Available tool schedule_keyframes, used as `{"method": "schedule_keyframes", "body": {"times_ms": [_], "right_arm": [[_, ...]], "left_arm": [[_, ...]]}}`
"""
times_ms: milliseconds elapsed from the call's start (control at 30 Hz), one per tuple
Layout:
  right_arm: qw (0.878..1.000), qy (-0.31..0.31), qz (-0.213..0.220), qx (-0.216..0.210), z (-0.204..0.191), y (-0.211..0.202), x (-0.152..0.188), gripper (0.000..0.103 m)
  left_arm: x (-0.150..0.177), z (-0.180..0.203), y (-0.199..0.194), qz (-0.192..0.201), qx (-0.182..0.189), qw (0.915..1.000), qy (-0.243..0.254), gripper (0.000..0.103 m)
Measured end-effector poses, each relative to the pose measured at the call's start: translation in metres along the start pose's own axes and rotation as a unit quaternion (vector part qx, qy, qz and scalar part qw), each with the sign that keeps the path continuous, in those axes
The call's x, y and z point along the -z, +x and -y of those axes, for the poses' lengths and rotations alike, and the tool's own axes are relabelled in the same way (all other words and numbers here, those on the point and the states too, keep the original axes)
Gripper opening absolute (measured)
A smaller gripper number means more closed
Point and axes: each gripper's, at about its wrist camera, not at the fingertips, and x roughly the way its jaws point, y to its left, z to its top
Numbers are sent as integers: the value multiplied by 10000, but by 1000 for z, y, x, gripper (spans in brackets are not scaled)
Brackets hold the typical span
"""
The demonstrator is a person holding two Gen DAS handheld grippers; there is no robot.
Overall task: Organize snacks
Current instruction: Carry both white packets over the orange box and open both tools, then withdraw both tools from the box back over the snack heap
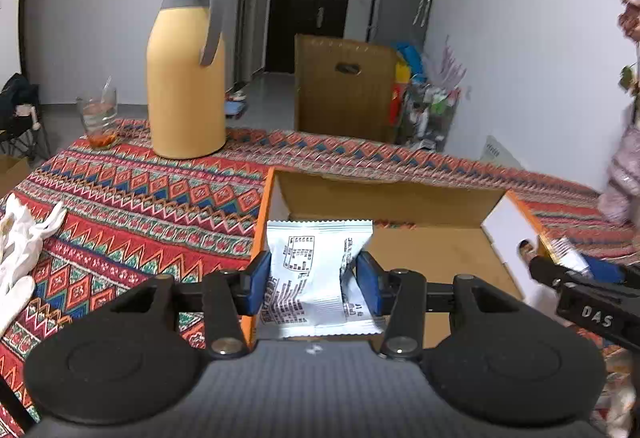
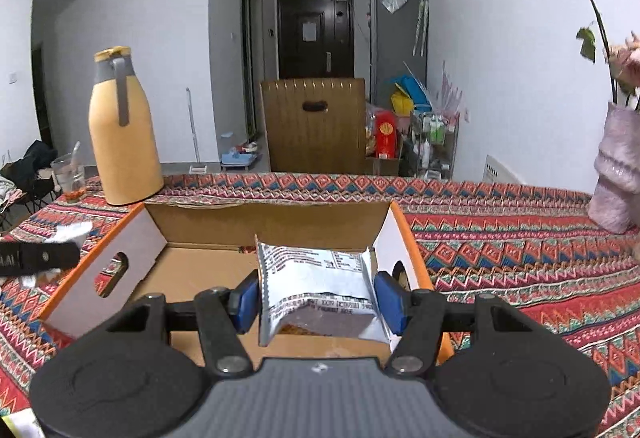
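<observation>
Left tongs (image 1: 316,278): blue pads clamped on a white snack packet (image 1: 316,270), held upright over the near left corner of the open cardboard box (image 1: 384,193).

Right tongs (image 2: 316,298): clamped on a silver snack packet (image 2: 320,290), hanging over the right part of the same box, near its white end wall.

Box: sits on the patterned table (image 1: 140,197). The floor that shows is bare cardboard; no packets visible inside.

Judgement: early stage. Both packets carried, neither released. Left to do: lower and let go of each in the box. Cannot tell whether more snacks wait outside these views.

Beyond: yellow flask (image 1: 186,69), glass (image 1: 98,117), white cloth (image 1: 20,238) on the table.
</observation>
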Motion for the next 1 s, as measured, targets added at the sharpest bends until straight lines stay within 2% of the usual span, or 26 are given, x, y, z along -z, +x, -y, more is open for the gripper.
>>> {"method": "schedule_keyframes", "body": {"times_ms": [133,300,333,433,500,533,600,1000], "right_arm": [[10000,-48,69,28,-1,6,4,61],[10000,-15,42,-19,2,8,6,61],[10000,12,62,-23,3,8,6,62],[9998,101,187,-59,6,1,6,81],[9994,154,293,-36,6,-2,6,99],[9993,178,328,-36,7,-5,6,100],[9990,276,363,-46,10,-8,6,103],[9978,396,537,-21,15,-23,4,103]], "left_arm": [[5,-1,13,-88,-35,10000,-4,47],[11,3,15,-59,89,9999,84,49],[11,3,14,-30,127,9999,91,55],[12,2,7,162,191,9997,11,90],[12,0,0,364,172,9992,-26,99],[12,-1,-3,396,200,9990,-62,103],[12,-3,-6,449,245,9986,-136,103],[11,2,-24,576,257,9980,-81,103]]}}
